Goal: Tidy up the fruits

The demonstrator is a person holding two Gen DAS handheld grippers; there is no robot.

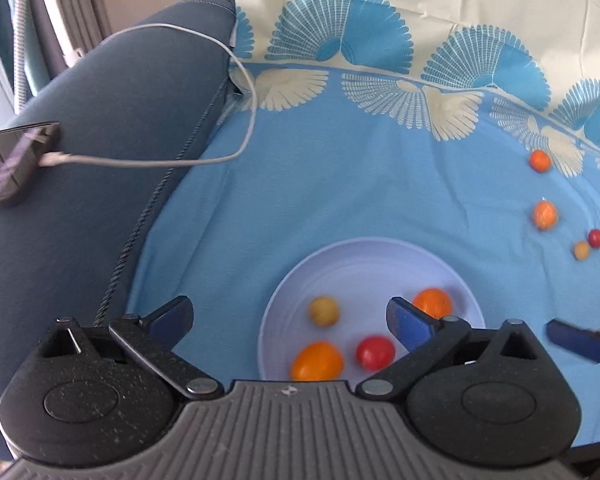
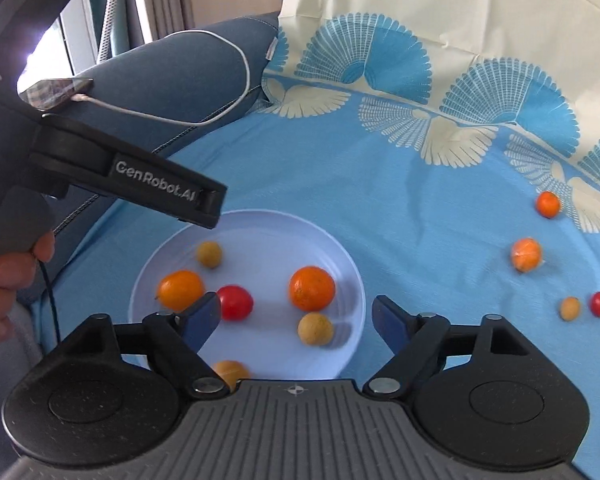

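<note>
At the far left a phone [image 1: 10, 162] lies on the dark blue sofa arm [image 1: 100, 152], its white cable [image 1: 236, 80] looping over the arm's edge onto the blue cloth [image 1: 340, 184]. Between the sofa seam and the plate, the cloth lies bare; a wider open stretch runs behind the plate up to the fan-patterned border.

The left gripper [image 1: 290, 318] hangs tilted down over the near rim of the pale plate [image 1: 364, 252], jaws spread wide with nothing between them. In the right wrist view a hand [image 2: 8, 280] grips its handle at the left edge, and the side of its finger reads "GenRobot.AI".

The right gripper [image 2: 296, 316] also points down at the plate, jaws apart and empty. Below it lie two oranges [image 2: 312, 288], a red tomato [image 2: 236, 302], two small yellow fruits [image 2: 315, 329] and another orange fruit [image 2: 232, 372] half hidden by the gripper body.

To the right, well apart from the plate, four loose fruits [image 2: 526, 255] stay on the cloth: two orange ones in a line, then a small yellow one just beside a red one near the right edge.
</note>
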